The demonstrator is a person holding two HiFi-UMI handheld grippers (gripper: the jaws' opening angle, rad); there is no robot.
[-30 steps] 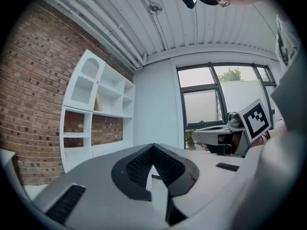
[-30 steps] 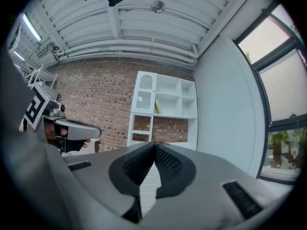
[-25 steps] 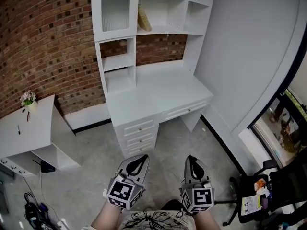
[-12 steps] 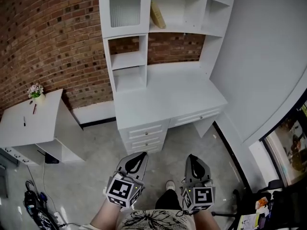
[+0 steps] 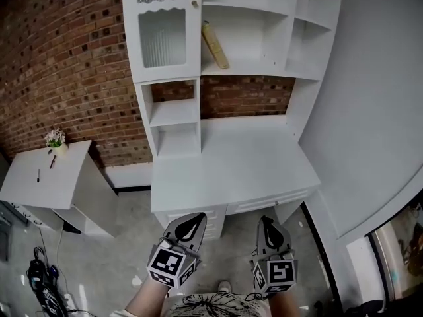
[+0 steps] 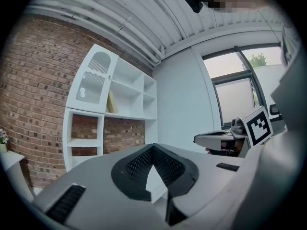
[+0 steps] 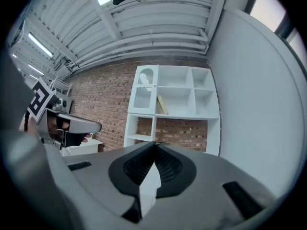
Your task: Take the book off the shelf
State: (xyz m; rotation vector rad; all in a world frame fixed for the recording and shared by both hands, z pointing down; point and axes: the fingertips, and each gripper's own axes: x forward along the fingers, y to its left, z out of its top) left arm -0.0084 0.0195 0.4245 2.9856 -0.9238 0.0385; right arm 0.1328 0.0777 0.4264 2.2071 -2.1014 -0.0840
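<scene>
Tan book leans on the upper shelf, top tipped toward eleven o'clock. It's at twelve o'clock, well beyond the left tongs and right tongs, both pinched together and empty, left marginally nearer.

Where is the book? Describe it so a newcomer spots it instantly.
Find the white desk unit against the brick wall. Up top, the open compartment right of the glass door holds the book. It is slim, tan, leaning, and the only thing seen on the unit's shelves.
</scene>
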